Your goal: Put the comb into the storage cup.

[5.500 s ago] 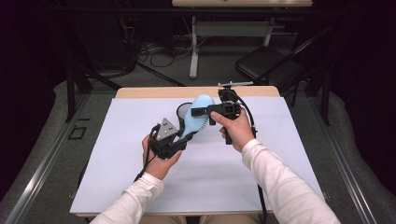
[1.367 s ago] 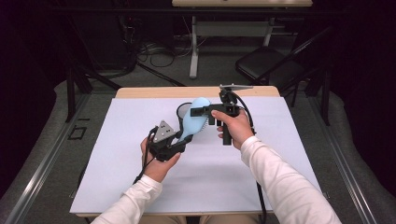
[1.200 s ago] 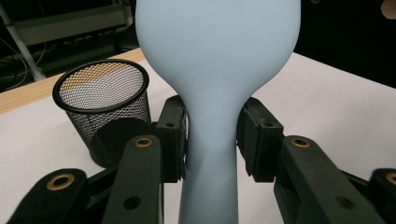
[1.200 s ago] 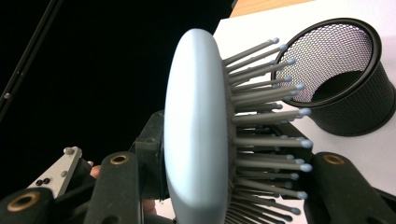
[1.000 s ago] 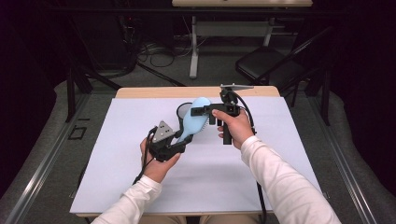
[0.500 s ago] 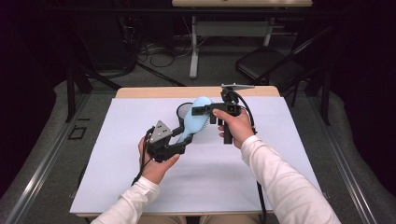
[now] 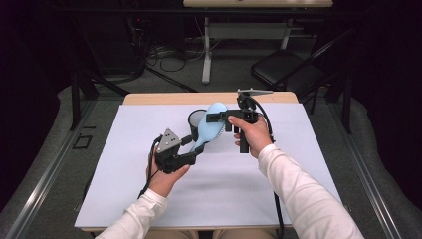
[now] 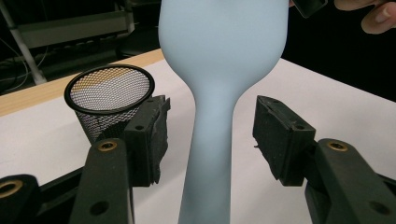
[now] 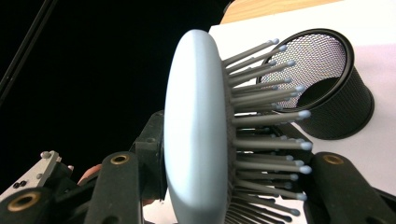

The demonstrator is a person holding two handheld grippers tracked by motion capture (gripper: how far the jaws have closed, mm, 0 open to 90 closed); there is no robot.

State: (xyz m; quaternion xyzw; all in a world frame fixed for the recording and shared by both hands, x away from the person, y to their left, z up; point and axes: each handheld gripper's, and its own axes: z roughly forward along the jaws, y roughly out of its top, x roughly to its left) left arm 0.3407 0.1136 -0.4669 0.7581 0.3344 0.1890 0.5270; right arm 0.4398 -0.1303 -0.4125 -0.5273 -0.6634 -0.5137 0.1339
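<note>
- The pale blue plastic hairbrush (image 7: 209,127) hangs above the white-covered bench (image 7: 124,199), just in front of the black wire-mesh cup (image 8: 108,100).
- The right gripper (image 9: 224,186) has its fingers clamped across the brush head, one on the smooth back, the other against the bristles.
- The left gripper (image 8: 210,135) has just been opening; its fingers (image 8: 149,135) now stand apart on either side of the handle without touching it.
- The job looks like a handover before dropping the brush into the cup, though that is a guess.
- Draw the left gripper straight back off the handle, then let the right tip the handle down over the cup's rim.
</note>
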